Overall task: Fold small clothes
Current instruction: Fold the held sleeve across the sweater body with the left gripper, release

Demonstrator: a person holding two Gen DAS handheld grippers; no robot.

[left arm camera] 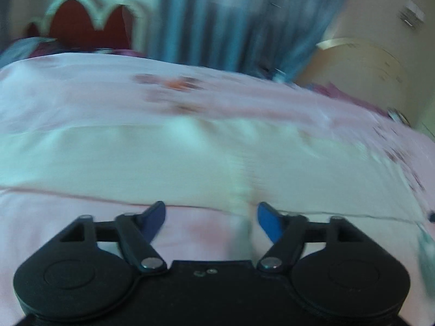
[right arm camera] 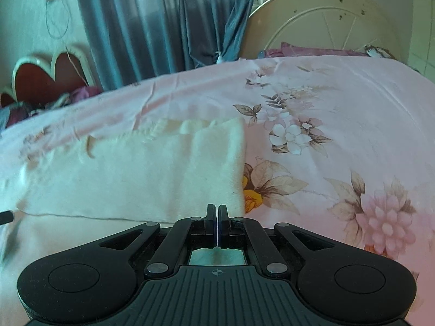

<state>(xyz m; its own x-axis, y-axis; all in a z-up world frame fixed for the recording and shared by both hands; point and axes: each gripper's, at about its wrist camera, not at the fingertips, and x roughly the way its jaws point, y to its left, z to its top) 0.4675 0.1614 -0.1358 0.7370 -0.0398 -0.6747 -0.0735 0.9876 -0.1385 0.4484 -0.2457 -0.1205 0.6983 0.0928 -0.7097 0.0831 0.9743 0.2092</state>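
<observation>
Lying flat on the bed (right arm camera: 353,81), the cloth (right arm camera: 136,174) runs crosswise ahead; your right claw (right arm camera: 217,212), pinched together, sits at its near right corner, your left claw (left arm camera: 211,212) wide apart near its edge.

This was a bedroom in a home: most of both views was filled by a bed (right arm camera: 353,87) spread with a pink sheet printed with flowers, and at its far end stood a scalloped headboard (right arm camera: 40,78) with cream edging around dark red panels. Behind the bed hung long blue-grey curtains (right arm camera: 163,21) against a pale painted wall (right arm camera: 32,13), with rumpled purple bedding (right arm camera: 312,50) along the far edge and a round cream piece (right arm camera: 326,21), possibly a folded tabletop, leaning upright in the corner
</observation>
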